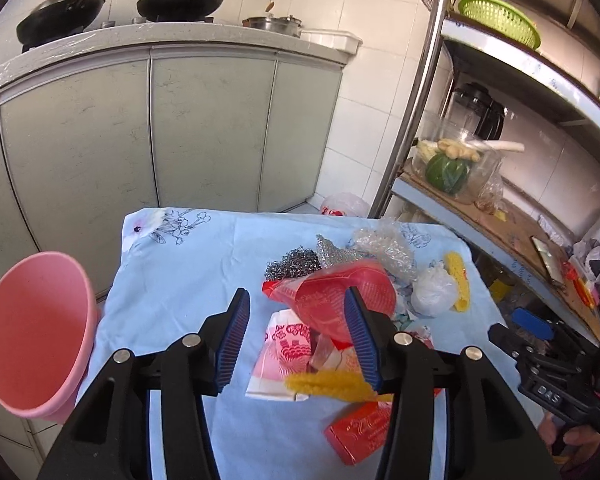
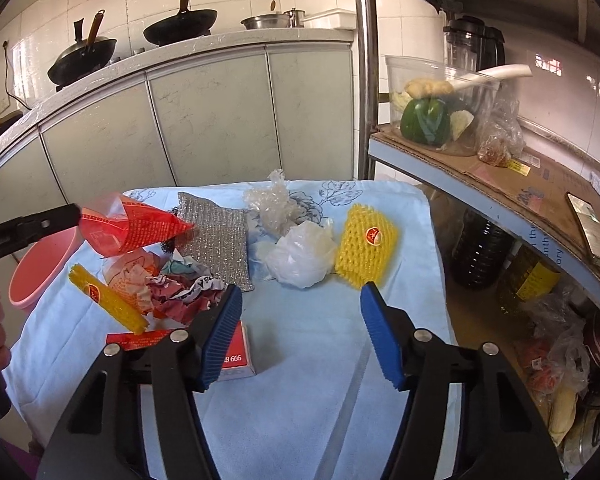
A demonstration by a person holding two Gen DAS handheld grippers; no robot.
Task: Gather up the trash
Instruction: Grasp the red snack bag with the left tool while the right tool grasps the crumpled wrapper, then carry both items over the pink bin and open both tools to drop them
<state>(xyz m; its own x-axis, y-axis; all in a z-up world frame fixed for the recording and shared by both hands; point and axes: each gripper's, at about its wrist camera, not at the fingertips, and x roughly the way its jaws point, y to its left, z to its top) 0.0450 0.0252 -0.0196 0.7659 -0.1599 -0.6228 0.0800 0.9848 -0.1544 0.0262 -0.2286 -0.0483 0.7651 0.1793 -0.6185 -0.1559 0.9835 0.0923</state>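
Note:
A red plastic bag [image 1: 328,300] [image 2: 136,228] sits high on the trash pile. My left gripper [image 1: 298,292] [image 2: 74,214] is open around it: the bag lies against the right finger, with a gap to the left finger. Whether the bag rests on the pile or hangs I cannot tell. My right gripper [image 2: 300,286] is open over bare blue cloth, just short of a balled white bag [image 2: 300,256] and a yellow foam net [image 2: 366,240]. A pink bin [image 1: 32,336] stands at the table's left edge.
On the blue-clothed table [image 2: 320,380] also lie a silver scouring cloth [image 2: 216,232], clear wrap [image 2: 272,204], crumpled paper [image 2: 180,296], a yellow foam sleeve [image 2: 108,300] and a red box [image 2: 236,344]. A metal shelf rack [image 2: 500,184] crowds the right side; cabinets [image 2: 204,120] stand behind.

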